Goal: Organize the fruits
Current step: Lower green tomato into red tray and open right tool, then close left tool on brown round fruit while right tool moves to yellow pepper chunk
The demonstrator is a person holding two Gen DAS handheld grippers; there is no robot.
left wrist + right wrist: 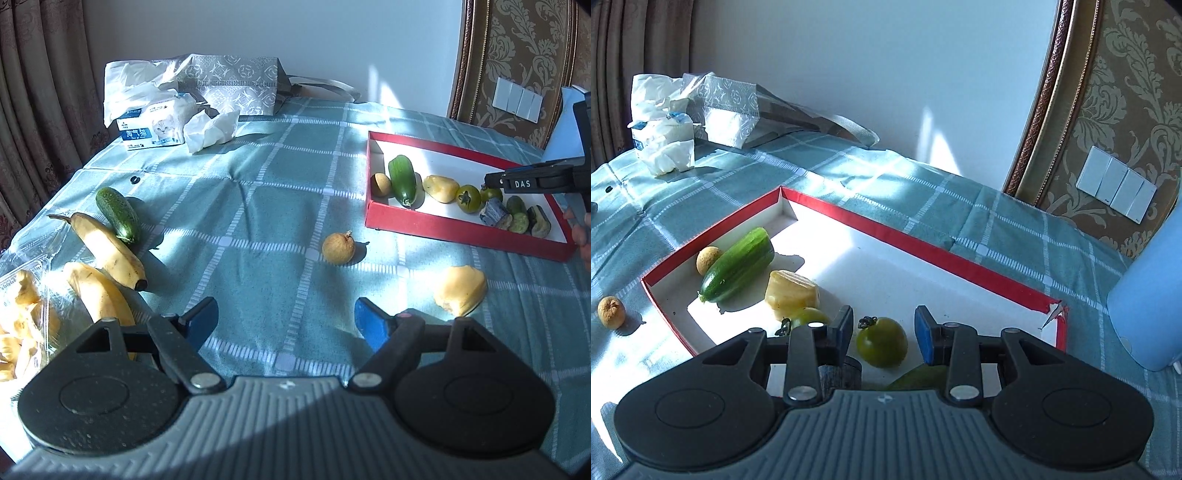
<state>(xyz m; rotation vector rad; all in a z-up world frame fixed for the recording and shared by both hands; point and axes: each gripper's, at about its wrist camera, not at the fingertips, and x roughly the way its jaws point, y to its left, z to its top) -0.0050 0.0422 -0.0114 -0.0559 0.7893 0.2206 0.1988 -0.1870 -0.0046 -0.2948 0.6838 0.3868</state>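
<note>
A red-rimmed white tray (pixel 461 236) (pixel 923 243) holds a cucumber (pixel 738 266), a small brown fruit (pixel 707 258), a yellow fruit piece (pixel 792 293), two green tomatoes and dark cut pieces (pixel 517 218). My right gripper (pixel 882 332) is open over the tray with a green tomato (pixel 882 341) between its fingers, not gripped. My left gripper (pixel 286 321) is open and empty above the cloth. Ahead of it lie a round brown fruit (pixel 338 248) and a yellow fruit piece (pixel 460 291). Two bananas (pixel 107 247) and a cucumber (pixel 118 214) lie at left.
A clear plastic box of yellow fruit pieces (pixel 18 325) sits at the left edge. A tissue pack (pixel 151 129) and a patterned bag (pixel 236 85) stand at the back. A light blue object (pixel 1148 306) stands right of the tray. The table has a checked teal cloth (pixel 258 206).
</note>
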